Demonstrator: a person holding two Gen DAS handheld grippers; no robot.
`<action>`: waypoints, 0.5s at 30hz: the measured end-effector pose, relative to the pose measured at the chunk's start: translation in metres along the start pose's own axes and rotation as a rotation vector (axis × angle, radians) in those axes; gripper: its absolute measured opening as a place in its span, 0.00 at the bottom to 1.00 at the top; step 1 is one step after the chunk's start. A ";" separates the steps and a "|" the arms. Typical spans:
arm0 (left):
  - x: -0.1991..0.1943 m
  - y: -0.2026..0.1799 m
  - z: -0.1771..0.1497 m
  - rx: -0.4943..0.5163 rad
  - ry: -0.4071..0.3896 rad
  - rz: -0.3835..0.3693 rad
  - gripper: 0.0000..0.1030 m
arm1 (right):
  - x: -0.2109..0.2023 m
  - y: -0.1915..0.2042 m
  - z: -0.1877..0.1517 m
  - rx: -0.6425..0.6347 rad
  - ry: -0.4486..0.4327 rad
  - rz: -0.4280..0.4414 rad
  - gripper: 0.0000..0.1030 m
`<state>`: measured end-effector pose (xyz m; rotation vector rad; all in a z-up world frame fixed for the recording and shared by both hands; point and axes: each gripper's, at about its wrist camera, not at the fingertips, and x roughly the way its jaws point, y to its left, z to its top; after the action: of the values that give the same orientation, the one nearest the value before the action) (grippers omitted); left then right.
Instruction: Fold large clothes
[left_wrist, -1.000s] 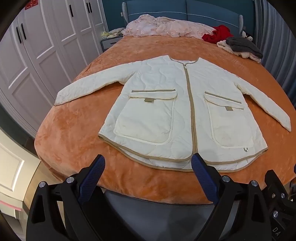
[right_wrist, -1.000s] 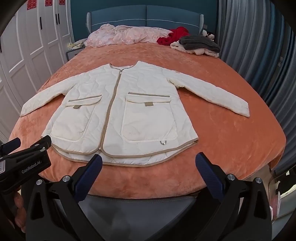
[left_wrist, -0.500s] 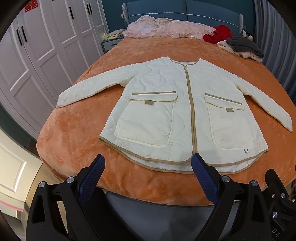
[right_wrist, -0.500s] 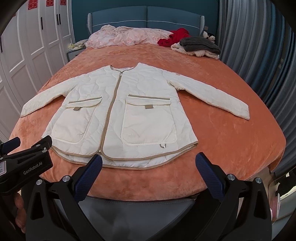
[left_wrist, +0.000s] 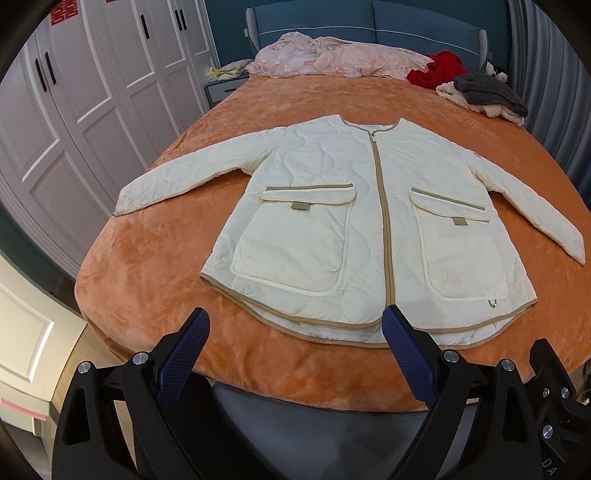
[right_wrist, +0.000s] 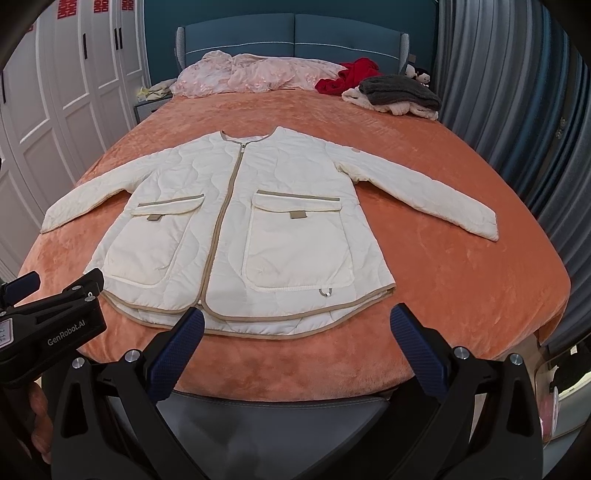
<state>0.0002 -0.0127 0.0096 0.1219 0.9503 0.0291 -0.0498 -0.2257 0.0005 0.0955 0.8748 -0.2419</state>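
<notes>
Left wrist view shows the cream quilted jacket with tan trim (left_wrist: 369, 221) laid face up and zipped on the orange plush bedspread (left_wrist: 147, 266), sleeves angled out to either side and hem nearest the foot of the bed; spread flat like this, every edge is in reach for a first fold, which I judge has not begun. Going left to right, white wardrobe doors (left_wrist: 74, 110) carry a red paper cutout at the top, its character cut off at the frame edge. Next comes the left sleeve (left_wrist: 184, 177), then the two flap pockets with small tan tabs, blank as far as can be seen. At the headboard lie a crumpled pink quilt (left_wrist: 332, 59), a red garment (left_wrist: 439, 72) and a grey knit on pale clothes (left_wrist: 487, 92), well apart from the jacket. The left gripper (left_wrist: 295, 350) hovers just short of the hem, its blue-padded fingers (left_wrist: 183, 354) spread wide and empty.

Right wrist view shows the left tool's body at the lower left edge printed "GenRobot.AI" (right_wrist: 66, 334). The right gripper (right_wrist: 295, 347) is likewise spread and holds nothing, poised before the hem; the right sleeve (right_wrist: 424, 195) reaches toward grey curtains (right_wrist: 517, 110)
</notes>
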 end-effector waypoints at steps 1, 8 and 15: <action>0.000 0.000 0.000 0.000 0.001 0.003 0.89 | -0.001 0.001 0.000 -0.001 -0.001 -0.001 0.95; 0.001 0.000 0.000 -0.005 0.005 0.001 0.89 | -0.001 0.002 0.001 -0.008 0.007 0.000 0.95; 0.002 0.001 -0.002 -0.006 0.006 0.003 0.89 | 0.000 0.004 0.001 -0.014 0.011 -0.005 0.95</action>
<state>-0.0005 -0.0117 0.0069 0.1176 0.9563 0.0349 -0.0479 -0.2224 0.0011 0.0818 0.8873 -0.2401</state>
